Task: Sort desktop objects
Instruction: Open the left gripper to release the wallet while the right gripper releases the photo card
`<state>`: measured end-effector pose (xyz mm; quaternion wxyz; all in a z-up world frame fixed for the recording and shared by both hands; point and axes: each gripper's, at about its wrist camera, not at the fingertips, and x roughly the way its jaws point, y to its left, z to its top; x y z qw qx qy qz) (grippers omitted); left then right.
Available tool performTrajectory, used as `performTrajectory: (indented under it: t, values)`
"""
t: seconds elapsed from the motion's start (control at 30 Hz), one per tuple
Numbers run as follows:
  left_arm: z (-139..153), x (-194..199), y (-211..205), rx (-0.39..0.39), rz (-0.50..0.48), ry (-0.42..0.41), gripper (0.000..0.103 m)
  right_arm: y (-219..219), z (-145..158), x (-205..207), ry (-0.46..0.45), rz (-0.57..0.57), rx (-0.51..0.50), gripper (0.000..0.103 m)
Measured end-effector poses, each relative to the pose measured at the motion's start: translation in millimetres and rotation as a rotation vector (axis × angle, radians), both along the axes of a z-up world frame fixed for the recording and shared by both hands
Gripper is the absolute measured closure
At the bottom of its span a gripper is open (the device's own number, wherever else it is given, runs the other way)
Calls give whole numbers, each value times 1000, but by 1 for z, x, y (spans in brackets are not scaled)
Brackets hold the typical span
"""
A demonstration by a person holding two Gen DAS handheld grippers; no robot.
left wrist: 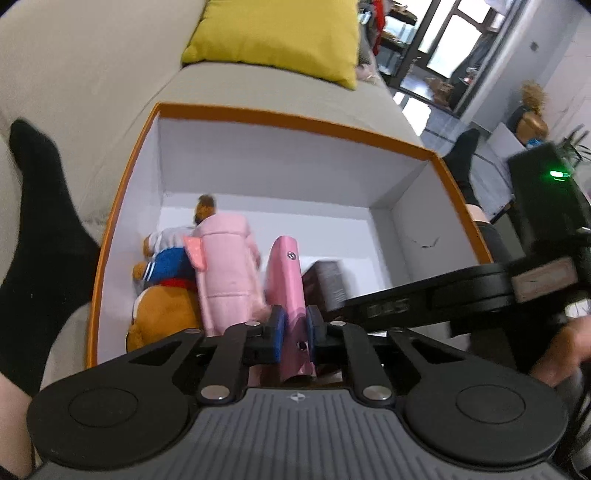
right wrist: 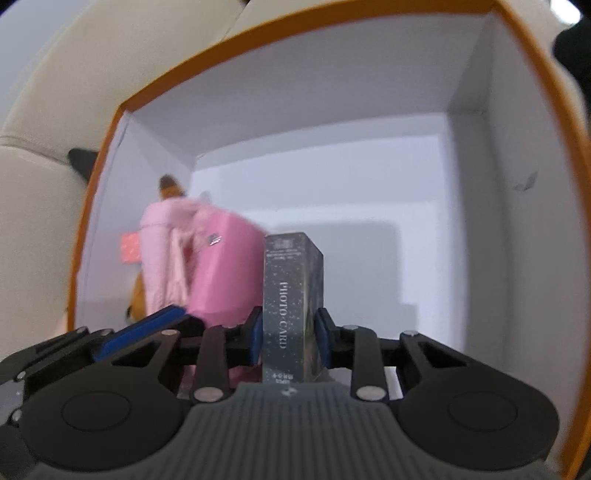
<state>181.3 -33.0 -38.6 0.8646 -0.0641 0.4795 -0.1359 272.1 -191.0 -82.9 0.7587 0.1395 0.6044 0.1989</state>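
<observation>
An orange-rimmed white box (left wrist: pixel 258 158) stands on a beige sofa. At its left side lie a brown plush bear (left wrist: pixel 166 291) in blue and white clothes and a doll in a pink coat (left wrist: pixel 225 266). My left gripper (left wrist: pixel 296 326) is shut on a flat pink case (left wrist: pixel 286 273), held upright just inside the near wall. Right of it, my right gripper (right wrist: pixel 289 334) is shut on a dark box (right wrist: pixel 291 295) printed PHOTO-CARD, standing on end over the box floor. In the right wrist view the pink case (right wrist: pixel 225 273) and one blue pad of the left fingers (right wrist: pixel 140 332) show at left.
The box floor (left wrist: pixel 332 229) is bare at the back and right. A yellow cushion (left wrist: pixel 280 33) rests on the sofa behind. A person's legs in black socks (left wrist: pixel 40 221) flank the box on both sides. A hand (left wrist: pixel 561 354) grips the right tool.
</observation>
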Motion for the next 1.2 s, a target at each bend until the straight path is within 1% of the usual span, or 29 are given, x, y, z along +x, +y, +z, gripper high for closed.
performTrajectory:
  t: [0.03,0.13,0.17,0.27,0.37,0.43,0.5,0.53,0.7,0.87,0.93,1.0,1.07,1.2]
  values:
    - [0,0,0,15,-1,3,92,3,-1,0,-2,1,-6,72]
    - [-2,0,3,-2,2,3,91,6,2,-1,-18,10,-28,71]
    - [-2,-1,4,-4,6,3,91,7,3,-3,-16,8,-27,69]
    - [-2,-2,6,12,15,-3,91,1,6,-6,-5,0,4,67]
    - [-3,-4,9,-8,16,6,91,-5,12,-13,-25,-11,18,66]
    - [-4,-4,11,-21,17,8,91,-10,16,-16,-33,-18,37,66]
    - [-4,-4,12,-21,18,5,91,-11,16,-18,-36,-15,49,69]
    - [-4,-3,11,-19,19,5,91,-10,16,-18,-46,-16,41,74]
    - [-5,-3,9,-36,25,4,91,-9,19,-22,-63,-18,30,74]
    - [-4,-4,9,-20,36,-2,91,-8,21,-27,-123,6,-21,72]
    - [-3,-4,9,-20,38,-3,89,-7,23,-29,-138,18,-28,71]
    - [-2,-5,10,-24,43,-6,83,-6,25,-31,-158,23,-41,70]
    - [0,-6,12,-34,44,-8,82,-7,29,-34,-181,24,-55,65]
    - [5,-10,12,-38,42,-30,74,-9,35,-38,-212,23,-71,63]
